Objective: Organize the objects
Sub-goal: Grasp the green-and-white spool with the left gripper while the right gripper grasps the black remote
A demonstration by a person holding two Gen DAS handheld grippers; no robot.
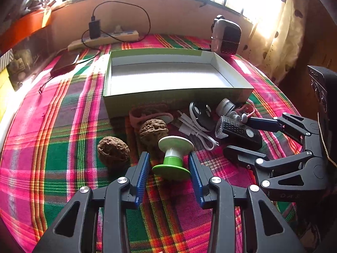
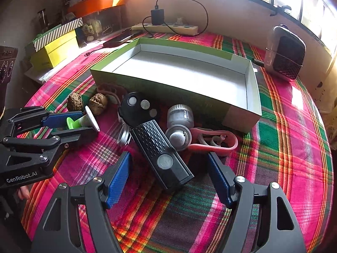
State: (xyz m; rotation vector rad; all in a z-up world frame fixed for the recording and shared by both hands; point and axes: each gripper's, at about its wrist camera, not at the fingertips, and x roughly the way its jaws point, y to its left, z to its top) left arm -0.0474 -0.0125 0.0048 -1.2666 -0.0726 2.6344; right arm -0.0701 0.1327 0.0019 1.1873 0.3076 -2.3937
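A green-and-white spool (image 1: 172,158) lies on the plaid cloth between the fingers of my left gripper (image 1: 168,155), which is open; the pads stand beside it without pressing. Two walnuts (image 1: 113,152) (image 1: 153,129) sit just left of it. A black bike light (image 2: 162,154) lies with its rear end between the wide-open fingers of my right gripper (image 2: 168,155), untouched. Beyond it are a black key fob (image 2: 137,107), a grey round lamp (image 2: 179,116), a pink strap (image 2: 212,143) and a white cable (image 1: 195,131). The open green box (image 1: 179,99) behind them holds nothing.
A power strip with a plugged charger (image 1: 105,38) lies along the back wall. A small dark heater-like device (image 2: 284,52) stands at the back right, and a dark phone (image 1: 65,63) lies left of the box. Yellow and striped boxes (image 2: 54,50) are stacked off the far left edge.
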